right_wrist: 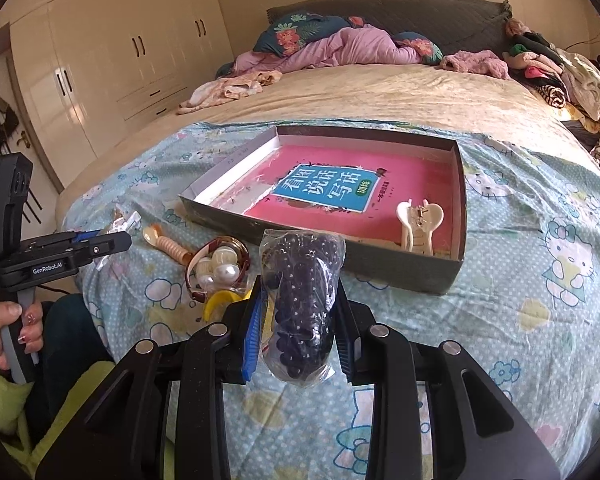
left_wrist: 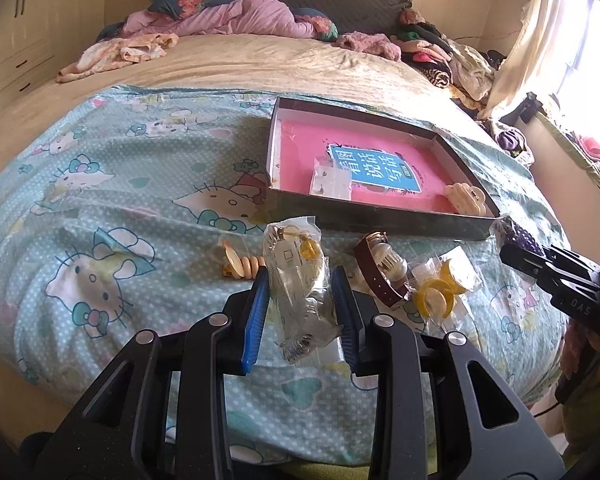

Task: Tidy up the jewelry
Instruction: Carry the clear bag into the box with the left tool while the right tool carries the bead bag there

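My left gripper [left_wrist: 302, 276] is shut on a clear bag of metal jewelry [left_wrist: 298, 276], held above the bedspread. My right gripper [right_wrist: 300, 292] is shut on a clear bag of dark beads [right_wrist: 304, 300], in front of the box. The shallow dark box [left_wrist: 400, 222] with a pink book inside holds a small clear packet [left_wrist: 331, 182] and a cream hair claw [left_wrist: 464, 196]. On the bedspread lie a cream spiral hair tie [left_wrist: 240, 266], a brown bracelet with pearls [left_wrist: 384, 272] and yellow rings in a bag [left_wrist: 440, 290].
The Hello Kitty bedspread [left_wrist: 112, 216] covers the near half of the bed. Piled clothes [left_wrist: 440, 56] and pillows lie at the far end. A wardrobe [right_wrist: 100, 60] stands to the left. My right gripper's body shows at the left wrist view's right edge [left_wrist: 556, 276].
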Available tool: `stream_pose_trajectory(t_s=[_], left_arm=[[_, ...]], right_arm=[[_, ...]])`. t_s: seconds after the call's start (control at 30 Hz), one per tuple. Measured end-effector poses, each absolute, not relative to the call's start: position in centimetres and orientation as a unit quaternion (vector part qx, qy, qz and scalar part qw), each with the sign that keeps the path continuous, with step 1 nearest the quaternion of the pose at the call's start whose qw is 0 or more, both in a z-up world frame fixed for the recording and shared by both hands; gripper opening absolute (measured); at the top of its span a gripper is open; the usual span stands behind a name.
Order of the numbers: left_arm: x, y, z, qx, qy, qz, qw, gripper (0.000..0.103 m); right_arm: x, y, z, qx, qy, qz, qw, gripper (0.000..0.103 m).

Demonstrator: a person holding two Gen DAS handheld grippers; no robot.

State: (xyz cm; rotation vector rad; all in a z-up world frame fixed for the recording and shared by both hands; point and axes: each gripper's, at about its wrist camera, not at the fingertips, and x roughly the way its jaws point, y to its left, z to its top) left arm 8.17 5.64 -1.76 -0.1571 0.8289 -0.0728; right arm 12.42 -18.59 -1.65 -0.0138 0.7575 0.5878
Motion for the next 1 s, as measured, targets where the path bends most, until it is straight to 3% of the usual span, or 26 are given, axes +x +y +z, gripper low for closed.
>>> stream_pose_trajectory(t_s=[1.0], left_arm=[[15.7, 4.1, 1.2, -0.055, 0.376, -0.044, 0.924, 0.024]], right_arm=[[17.0, -17.9, 1.4, 0.004, 0.32, 0.278, 0.906, 0.03]])
